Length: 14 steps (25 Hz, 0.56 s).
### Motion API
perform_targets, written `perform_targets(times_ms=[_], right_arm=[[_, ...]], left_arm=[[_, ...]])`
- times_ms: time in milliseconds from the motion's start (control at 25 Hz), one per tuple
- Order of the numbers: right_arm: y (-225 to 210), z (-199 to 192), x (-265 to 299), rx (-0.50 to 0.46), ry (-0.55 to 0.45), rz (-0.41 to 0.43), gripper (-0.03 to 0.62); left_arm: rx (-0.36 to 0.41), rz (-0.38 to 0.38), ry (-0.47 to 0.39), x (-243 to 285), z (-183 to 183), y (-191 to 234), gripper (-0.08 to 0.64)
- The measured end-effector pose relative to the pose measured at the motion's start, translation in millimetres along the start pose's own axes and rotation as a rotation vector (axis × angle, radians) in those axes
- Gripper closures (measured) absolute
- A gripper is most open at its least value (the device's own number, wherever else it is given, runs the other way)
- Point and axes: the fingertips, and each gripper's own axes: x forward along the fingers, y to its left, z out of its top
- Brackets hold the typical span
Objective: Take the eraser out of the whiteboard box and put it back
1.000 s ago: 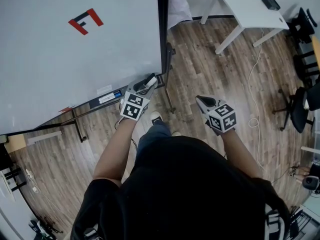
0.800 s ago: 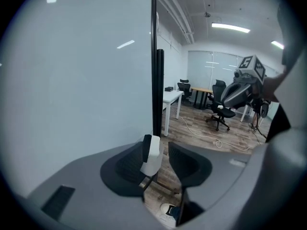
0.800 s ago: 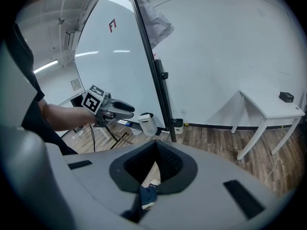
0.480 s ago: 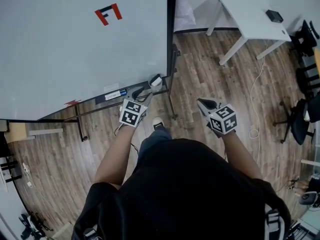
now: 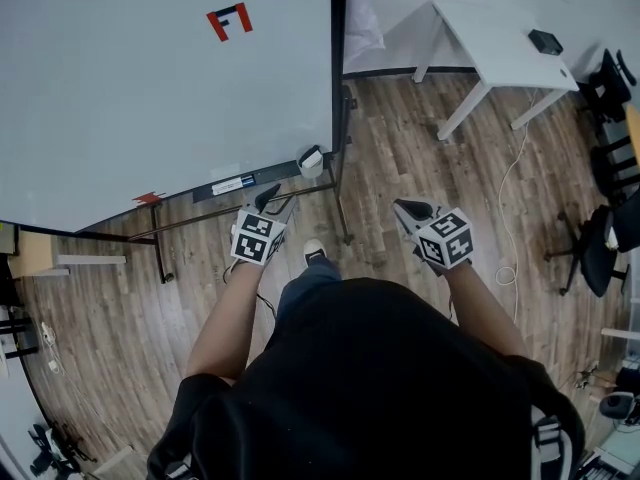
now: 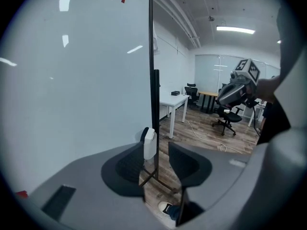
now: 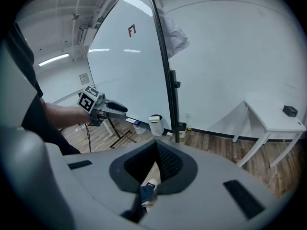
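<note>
Left gripper (image 5: 277, 199) (image 6: 156, 151): jaws stand wide apart and hold nothing. Ahead of its tips and apart from them, the white box (image 5: 308, 165) (image 6: 150, 146) sits at the end of the tray (image 5: 232, 184) under the whiteboard (image 5: 150, 88), just beside the black post (image 6: 155, 99). In the left gripper view the box appears in the gap between the jaws, closer to the left one, but it lies beyond both and neither touches it. The eraser (image 6: 144, 132) is inside the box and shows only as a dark edge at the top.

Right gripper (image 5: 408, 208) (image 7: 155, 145): jaws meet at the tips with nothing between them; behind the tips, floor (image 7: 152, 169) and a shoe (image 7: 149, 185) show through. The box (image 7: 155, 126) lies ahead and to its left, well apart. The left gripper (image 7: 108, 108) is held further to its left.
</note>
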Motion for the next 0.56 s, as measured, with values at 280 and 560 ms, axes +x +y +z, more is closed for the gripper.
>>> perform_targets(times_ms=[280,560], right_arm=[[12.9,-1.1,-10.2,-0.026,-0.015,0.012,0.597],[23.7,-13.0,-17.9,-0.023,-0.012,0.018,0.597]], left_arm=[[-0.011,0.021,-0.011,-20.6,-7.4,-15.9,0.399],[-0.02,0.029,-0.006,-33.8,-20.9,-28.6,0.399]])
